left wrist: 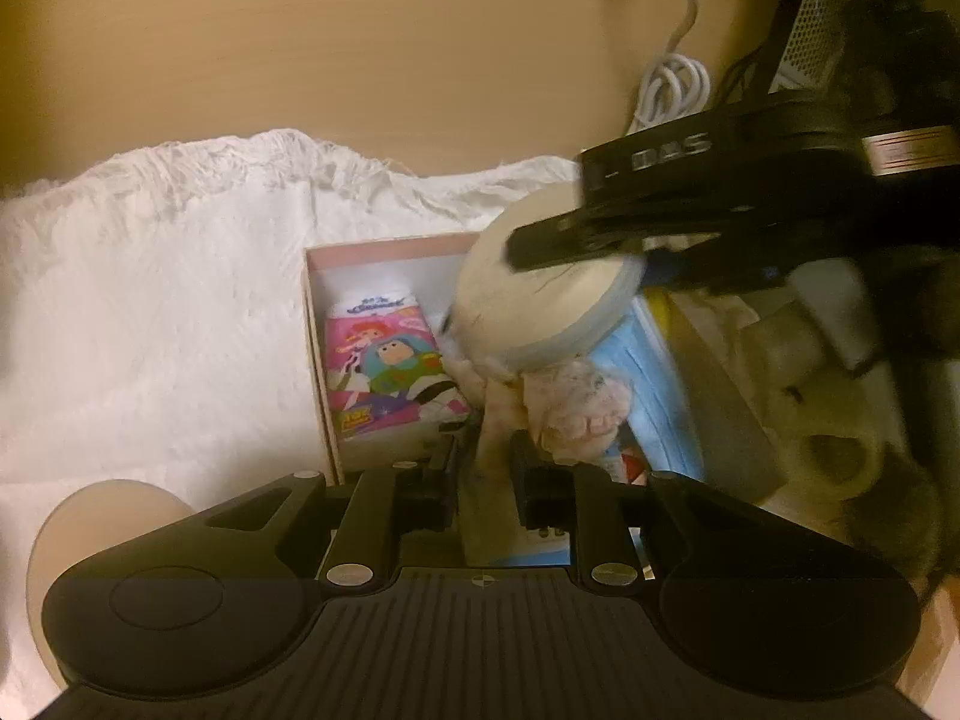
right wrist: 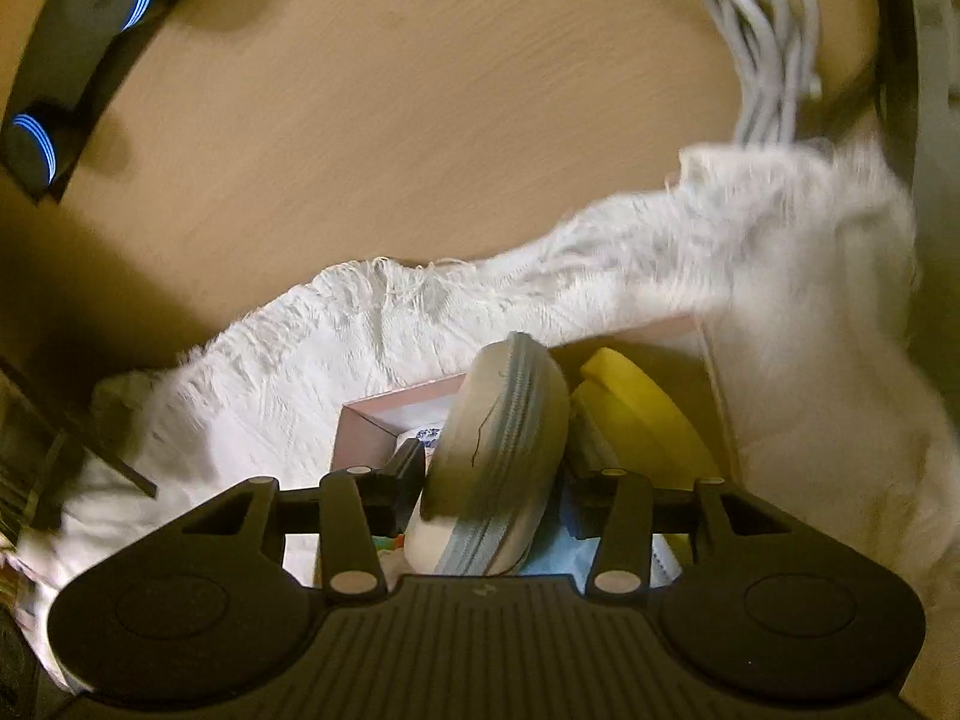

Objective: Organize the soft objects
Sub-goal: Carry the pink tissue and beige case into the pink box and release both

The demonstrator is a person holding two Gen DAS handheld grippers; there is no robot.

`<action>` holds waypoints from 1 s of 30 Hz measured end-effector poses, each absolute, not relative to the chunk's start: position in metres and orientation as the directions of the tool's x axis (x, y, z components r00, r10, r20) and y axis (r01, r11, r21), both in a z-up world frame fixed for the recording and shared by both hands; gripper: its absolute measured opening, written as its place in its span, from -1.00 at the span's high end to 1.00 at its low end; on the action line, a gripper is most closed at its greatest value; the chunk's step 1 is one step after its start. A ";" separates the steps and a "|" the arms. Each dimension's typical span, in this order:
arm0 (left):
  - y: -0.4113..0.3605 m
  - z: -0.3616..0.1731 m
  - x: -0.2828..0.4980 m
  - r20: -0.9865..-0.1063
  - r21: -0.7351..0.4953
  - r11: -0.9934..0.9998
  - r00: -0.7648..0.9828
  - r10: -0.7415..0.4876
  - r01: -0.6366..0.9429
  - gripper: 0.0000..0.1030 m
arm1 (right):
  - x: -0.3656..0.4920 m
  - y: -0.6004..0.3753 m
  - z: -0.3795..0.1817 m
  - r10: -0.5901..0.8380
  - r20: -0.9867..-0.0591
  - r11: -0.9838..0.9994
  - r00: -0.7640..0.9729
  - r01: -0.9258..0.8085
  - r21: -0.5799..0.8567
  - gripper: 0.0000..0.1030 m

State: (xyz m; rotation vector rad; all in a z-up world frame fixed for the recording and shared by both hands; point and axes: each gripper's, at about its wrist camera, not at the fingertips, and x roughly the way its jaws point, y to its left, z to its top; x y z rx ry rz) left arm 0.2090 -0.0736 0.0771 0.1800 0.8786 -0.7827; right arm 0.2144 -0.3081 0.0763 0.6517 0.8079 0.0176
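Both grippers work over the open pink box (left wrist: 318, 360) lying on a white fluffy rug (left wrist: 150, 300), apparently so that soft things go into it. The right gripper (right wrist: 493, 483) has its jaws pressed against the sides of a round cream zippered pouch (right wrist: 498, 456), holding it on edge above the box, probably to slip it into the narrow room left. The left gripper (left wrist: 485, 483) pinches a pale limb of a small plush toy (left wrist: 564, 402) hanging just under the pouch, at about 12 o'clock from its jaws. Inside the box, a Toy Story tissue pack (left wrist: 390, 378) fills the 10 o'clock side and a blue face-mask packet (left wrist: 648, 372) lies toward 2 o'clock. A yellow round item (right wrist: 636, 414) crowds the box beside the pouch. A coiled white cable (left wrist: 672, 84) lies on the wooden floor beyond the rug, well clear.
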 end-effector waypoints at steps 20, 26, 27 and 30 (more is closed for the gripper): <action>-0.070 0.073 0.203 -0.723 -0.116 0.710 0.431 -0.540 0.695 0.56 | 0.219 -0.302 0.087 0.110 -0.674 0.892 0.731 0.227 0.391 0.12; -0.058 0.085 0.197 -0.685 -0.114 0.737 0.485 -0.543 0.666 0.57 | 0.152 -0.300 0.124 0.045 -0.601 0.878 0.798 0.256 0.405 -0.09; -0.053 0.090 0.196 -0.665 -0.132 0.739 0.493 -0.561 0.661 0.57 | 0.138 -0.299 0.131 0.016 -0.589 0.885 0.808 0.262 0.384 -0.13; -0.035 0.106 0.194 -0.586 -0.186 0.750 0.541 -0.603 0.635 0.57 | 0.107 -0.290 0.140 -0.055 -0.571 0.900 0.819 0.288 0.326 -0.21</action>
